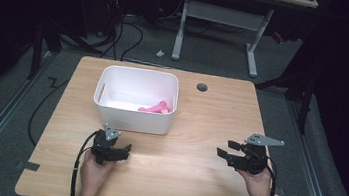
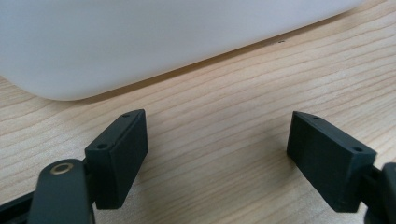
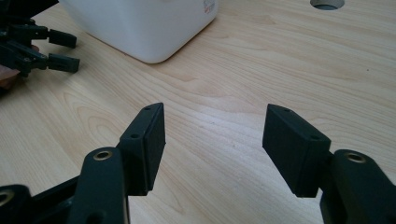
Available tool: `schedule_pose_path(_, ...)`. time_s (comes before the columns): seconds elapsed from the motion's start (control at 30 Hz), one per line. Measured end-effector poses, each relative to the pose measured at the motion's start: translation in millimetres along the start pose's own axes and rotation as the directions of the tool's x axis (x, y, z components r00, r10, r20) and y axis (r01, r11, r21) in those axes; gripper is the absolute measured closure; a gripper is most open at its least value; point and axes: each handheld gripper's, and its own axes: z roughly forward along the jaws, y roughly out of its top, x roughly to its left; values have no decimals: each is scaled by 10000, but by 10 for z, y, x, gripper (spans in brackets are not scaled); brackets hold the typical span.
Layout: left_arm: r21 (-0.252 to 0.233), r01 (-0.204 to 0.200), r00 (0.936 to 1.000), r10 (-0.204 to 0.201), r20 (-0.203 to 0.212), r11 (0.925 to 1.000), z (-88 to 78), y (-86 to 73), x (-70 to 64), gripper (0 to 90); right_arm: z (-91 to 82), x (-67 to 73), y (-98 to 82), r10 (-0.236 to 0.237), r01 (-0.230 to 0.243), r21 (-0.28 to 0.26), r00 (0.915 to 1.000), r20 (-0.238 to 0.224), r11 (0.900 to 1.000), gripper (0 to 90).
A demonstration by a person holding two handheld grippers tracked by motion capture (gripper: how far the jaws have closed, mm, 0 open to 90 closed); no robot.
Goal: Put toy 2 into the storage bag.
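Both grippers sit low over the table [image 1: 192, 181] with nothing between their jaws — my left gripper [image 1: 127, 150] gapes wide just beside the white bin [image 1: 132, 115], and my right gripper [image 1: 224, 149] is spread too, well apart on the bare wood. I judge they are parked clear because the pink piece [image 1: 155, 108] already lies inside the bin — near its right wall.

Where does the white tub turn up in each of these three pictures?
High view: the white tub stands on the far left part of the wooden table, pink things inside it.
Left gripper view: its wall spans the top, just beyond the open jaws.
Right gripper view: its corner sits at upper left.
Shared landmark: the tub's rounded bottom edge where it meets the wood grain.
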Motion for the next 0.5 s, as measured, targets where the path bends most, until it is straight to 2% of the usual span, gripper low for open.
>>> schedule_pose_path(0.5,5,-8,10000,8,7,10000,-1,0,2,208,328,5,-42,78,-85,465,9999,152,9989,394)
